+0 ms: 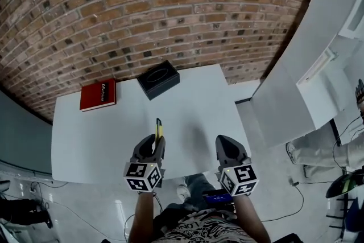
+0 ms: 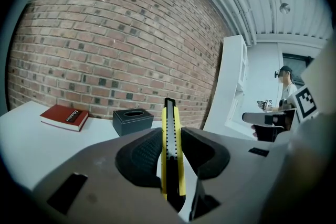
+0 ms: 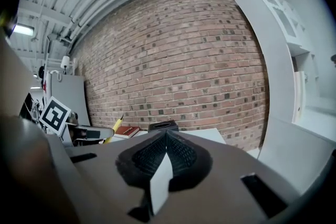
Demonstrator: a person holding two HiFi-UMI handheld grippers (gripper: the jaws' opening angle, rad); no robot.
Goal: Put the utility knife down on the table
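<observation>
My left gripper (image 1: pixel 157 144) is shut on a yellow and black utility knife (image 1: pixel 159 129), held above the near part of the white table (image 1: pixel 102 134). In the left gripper view the knife (image 2: pixel 170 139) stands clamped between the two dark pads (image 2: pixel 140 157), its tip pointing away from me and slightly up. My right gripper (image 1: pixel 226 145) is shut with nothing in it, level with the left one, over the table's near right edge. In the right gripper view its pads (image 3: pixel 178 152) meet, and the knife (image 3: pixel 115 130) shows small at the left.
A red book (image 1: pixel 98 94) lies at the table's far left corner. A black tissue box (image 1: pixel 158 79) stands at the far middle edge. A brick wall runs behind the table. White partitions (image 1: pixel 296 71) stand to the right, with a person's legs (image 1: pixel 318 148) beyond them.
</observation>
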